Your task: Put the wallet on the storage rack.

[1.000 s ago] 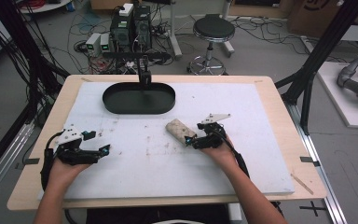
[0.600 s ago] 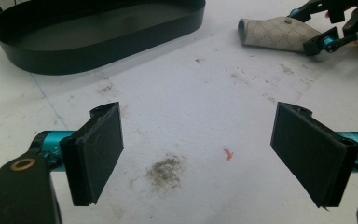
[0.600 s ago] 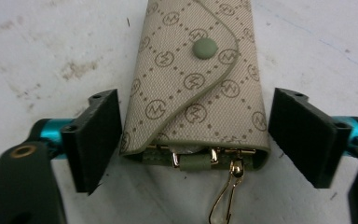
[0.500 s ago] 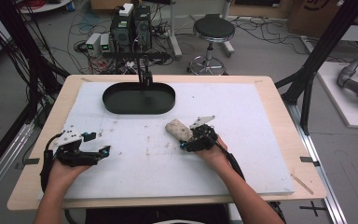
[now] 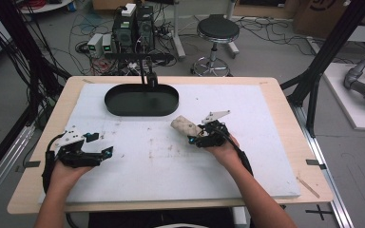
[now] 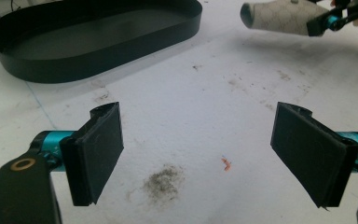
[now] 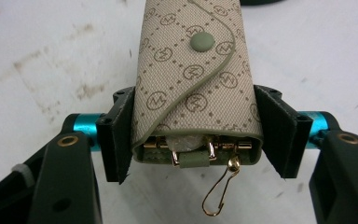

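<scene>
A beige patterned key case [image 7: 196,79] with a snap button and a gold clip at its near end is held between the jaws of my right gripper [image 7: 193,135], which is shut on it. In the high view the key case [image 5: 184,126] hangs just above the white mat, right of centre, in front of my right gripper [image 5: 197,137]. From the left gripper view the key case [image 6: 279,17] is seen at the top right. My left gripper [image 5: 102,145] rests at the mat's left side, open with nothing between its jaws [image 6: 200,156].
A black oval tray [image 5: 141,99] lies at the back of the white mat [image 5: 266,156], seen again as the tray [image 6: 93,37] in the left gripper view. The mat has dirty smudges. The wooden table edge [image 5: 309,142] surrounds it.
My right gripper has lifted the key case and carried it slightly left and toward the tray. The left gripper has stayed put.
</scene>
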The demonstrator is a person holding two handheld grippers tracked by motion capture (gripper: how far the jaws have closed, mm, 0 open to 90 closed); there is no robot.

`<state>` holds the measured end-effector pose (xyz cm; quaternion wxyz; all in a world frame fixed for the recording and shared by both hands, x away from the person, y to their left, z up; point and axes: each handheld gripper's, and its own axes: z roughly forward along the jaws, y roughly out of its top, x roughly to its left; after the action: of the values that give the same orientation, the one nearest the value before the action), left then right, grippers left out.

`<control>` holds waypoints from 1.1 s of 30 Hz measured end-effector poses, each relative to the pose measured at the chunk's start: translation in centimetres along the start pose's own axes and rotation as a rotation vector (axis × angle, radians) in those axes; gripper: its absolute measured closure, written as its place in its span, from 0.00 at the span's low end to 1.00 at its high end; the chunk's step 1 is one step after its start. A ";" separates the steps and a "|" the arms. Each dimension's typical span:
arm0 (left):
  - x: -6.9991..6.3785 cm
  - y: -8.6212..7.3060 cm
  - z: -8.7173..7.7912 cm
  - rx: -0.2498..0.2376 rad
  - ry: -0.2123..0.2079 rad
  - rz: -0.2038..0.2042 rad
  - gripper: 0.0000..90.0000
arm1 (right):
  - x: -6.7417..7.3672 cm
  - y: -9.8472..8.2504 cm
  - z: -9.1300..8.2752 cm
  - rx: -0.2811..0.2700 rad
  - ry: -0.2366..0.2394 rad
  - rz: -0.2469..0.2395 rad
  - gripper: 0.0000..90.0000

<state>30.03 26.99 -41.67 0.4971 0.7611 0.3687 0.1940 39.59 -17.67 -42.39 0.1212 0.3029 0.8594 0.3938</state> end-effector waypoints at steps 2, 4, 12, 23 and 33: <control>0.0 0.1 0.1 -0.002 -0.005 0.004 0.19 | -0.2 0.7 -0.5 -0.015 -0.001 -0.007 0.40; 0.0 0.2 0.1 -0.007 -0.006 0.003 0.19 | -0.5 1.5 -1.0 -0.025 0.012 -0.008 0.40; 0.1 0.4 0.3 -0.010 -0.006 0.005 0.19 | -1.4 4.9 -1.3 -0.060 0.019 -0.053 0.40; 0.0 0.7 0.0 -0.033 -0.030 -0.004 0.19 | -1.8 8.7 1.2 -0.058 0.052 -0.090 0.40; 0.0 0.6 -0.3 -0.031 -0.020 -0.002 0.19 | -1.9 11.0 4.0 -0.047 0.079 -0.113 0.40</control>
<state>30.05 27.08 -41.02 0.5127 0.7550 0.3613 0.1913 47.53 -10.81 -36.82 0.1163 0.2353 0.8696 0.4182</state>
